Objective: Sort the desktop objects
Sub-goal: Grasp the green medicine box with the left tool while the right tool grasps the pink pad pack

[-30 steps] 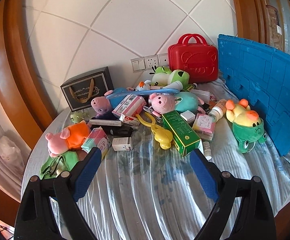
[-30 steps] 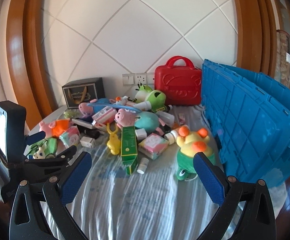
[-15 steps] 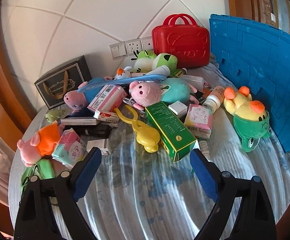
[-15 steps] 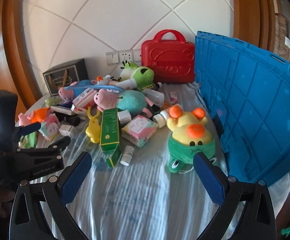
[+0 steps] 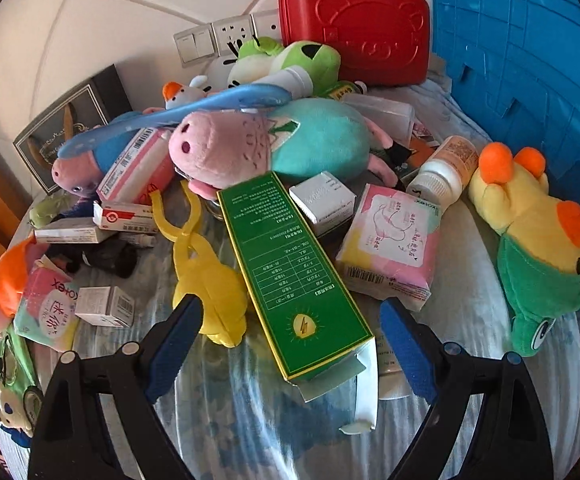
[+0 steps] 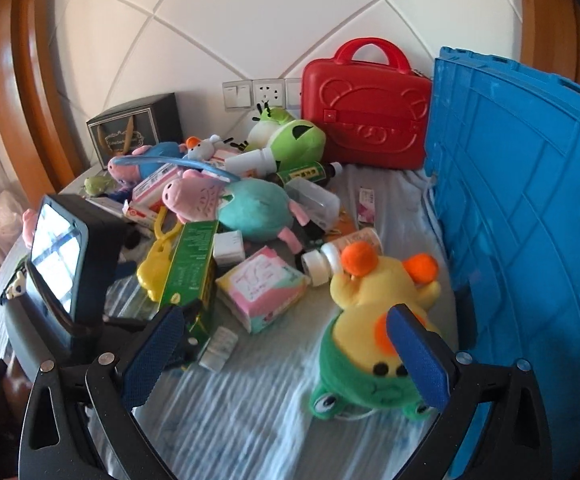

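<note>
Both tongs (image 5: 290, 336) (image 6: 286, 352) have advanced, spread wide, gripping nothing.

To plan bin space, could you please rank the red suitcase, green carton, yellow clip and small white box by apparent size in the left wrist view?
1. Red plastic suitcase
2. Long green carton; nearer, so unsure
3. Yellow plastic clip
4. Small white box

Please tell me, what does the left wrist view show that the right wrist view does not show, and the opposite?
Only the left wrist view shows the small white barcoded carton and the pink-green tissue pack at the table's left edge. Only the right wrist view shows the left gripper's black body with its screen and a brown glass bottle. Both show the long green cardboard box, the yellow plush duck and the red plastic case.
</note>
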A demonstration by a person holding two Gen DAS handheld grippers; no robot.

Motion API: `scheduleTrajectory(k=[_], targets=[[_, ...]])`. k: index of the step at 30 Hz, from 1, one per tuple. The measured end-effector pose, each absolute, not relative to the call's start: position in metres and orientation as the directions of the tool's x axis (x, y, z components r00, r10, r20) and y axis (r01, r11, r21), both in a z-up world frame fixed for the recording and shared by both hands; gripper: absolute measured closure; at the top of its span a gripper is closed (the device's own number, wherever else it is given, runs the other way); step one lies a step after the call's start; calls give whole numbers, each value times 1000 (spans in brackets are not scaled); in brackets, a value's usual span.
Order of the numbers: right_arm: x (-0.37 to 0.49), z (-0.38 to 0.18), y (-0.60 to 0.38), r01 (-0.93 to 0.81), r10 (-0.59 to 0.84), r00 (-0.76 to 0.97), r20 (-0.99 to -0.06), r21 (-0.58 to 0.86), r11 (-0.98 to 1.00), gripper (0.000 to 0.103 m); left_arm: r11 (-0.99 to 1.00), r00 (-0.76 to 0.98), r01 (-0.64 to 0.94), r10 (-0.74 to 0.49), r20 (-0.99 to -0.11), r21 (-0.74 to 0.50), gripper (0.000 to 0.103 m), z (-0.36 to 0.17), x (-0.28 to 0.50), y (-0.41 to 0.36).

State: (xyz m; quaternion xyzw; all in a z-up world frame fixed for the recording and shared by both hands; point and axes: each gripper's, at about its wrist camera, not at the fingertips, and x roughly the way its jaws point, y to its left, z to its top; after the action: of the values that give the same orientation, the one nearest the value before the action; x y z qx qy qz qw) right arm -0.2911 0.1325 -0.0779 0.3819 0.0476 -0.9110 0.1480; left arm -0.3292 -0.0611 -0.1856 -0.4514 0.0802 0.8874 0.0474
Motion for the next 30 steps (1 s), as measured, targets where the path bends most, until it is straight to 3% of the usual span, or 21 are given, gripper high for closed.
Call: scheduleTrajectory(k=[12, 21, 30], targets=[[-366, -135, 97, 484, -382, -486, -786, 122, -867, 0, -978, -601, -149, -30, -798, 149, 12, -204, -329, -86], [-417, -193, 80, 508, -283, -359, -890, 68, -859, 0, -979, -591, -158, -10, -807, 128, 12, -211, -319, -100], [-427, -219, 56, 570, -252, -327, -911, 22, -822, 0, -989, -554, -123, -4, -832, 87, 12, -228, -323, -103]])
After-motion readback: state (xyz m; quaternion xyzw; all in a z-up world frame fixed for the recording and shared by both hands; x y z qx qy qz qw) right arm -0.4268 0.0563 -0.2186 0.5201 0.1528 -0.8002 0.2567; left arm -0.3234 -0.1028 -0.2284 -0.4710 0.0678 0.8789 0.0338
